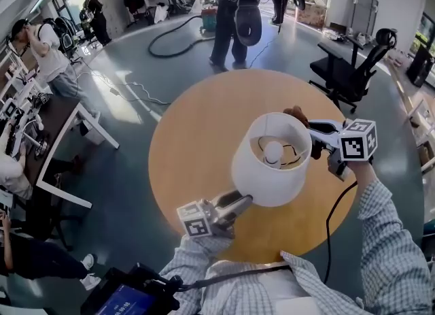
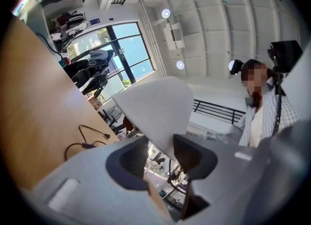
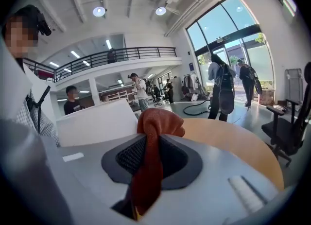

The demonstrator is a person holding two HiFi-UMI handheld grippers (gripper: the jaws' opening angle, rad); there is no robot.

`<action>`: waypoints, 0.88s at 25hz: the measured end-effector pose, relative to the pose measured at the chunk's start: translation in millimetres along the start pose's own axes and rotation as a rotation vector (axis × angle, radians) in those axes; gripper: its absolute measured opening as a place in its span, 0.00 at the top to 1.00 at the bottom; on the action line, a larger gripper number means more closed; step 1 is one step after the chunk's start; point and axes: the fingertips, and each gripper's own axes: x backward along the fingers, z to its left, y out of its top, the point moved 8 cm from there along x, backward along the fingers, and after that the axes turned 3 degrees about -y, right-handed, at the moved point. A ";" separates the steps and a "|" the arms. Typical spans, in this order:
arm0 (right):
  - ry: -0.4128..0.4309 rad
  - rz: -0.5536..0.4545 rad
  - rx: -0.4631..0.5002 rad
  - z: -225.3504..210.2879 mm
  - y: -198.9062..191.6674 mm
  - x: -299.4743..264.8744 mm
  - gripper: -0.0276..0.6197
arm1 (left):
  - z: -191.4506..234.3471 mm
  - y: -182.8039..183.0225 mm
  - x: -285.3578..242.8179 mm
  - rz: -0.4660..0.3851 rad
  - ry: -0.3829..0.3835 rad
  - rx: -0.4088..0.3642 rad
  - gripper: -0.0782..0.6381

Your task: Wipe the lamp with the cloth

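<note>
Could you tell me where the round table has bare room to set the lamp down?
The table is bare across its far half and left side, between the lamp and the rim. The near right is crowded: the left hand-held gripper clamps the lamp, the right hand-held gripper holds the cloth, and a black cord trails there.

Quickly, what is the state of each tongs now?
Left tongs: closed on the lampshade edge.
Right tongs: closed on the cloth.

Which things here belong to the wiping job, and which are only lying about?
Job: lamp, held by its shade in the left gripper; cloth in the right gripper.
Lying about: office chair; hose; desk.
</note>
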 end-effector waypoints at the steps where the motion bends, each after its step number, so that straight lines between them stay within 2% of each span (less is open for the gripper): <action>1: 0.020 0.025 0.023 -1.6 6.2 -7.7 0.83 | 0.5 0.2 0.3 -0.001 0.001 0.000 0.67; 8: 0.184 0.241 0.204 -0.3 48.8 -49.8 0.83 | -6.3 2.4 -6.3 0.018 0.031 -0.020 0.67; 14: 0.316 0.440 0.403 26.3 84.0 -99.4 0.83 | -6.4 5.7 -1.0 0.014 0.041 -0.013 0.67; 22: 0.425 0.722 0.788 79.0 109.4 -147.0 0.83 | 2.2 -0.4 -0.8 -0.017 0.027 -0.013 0.67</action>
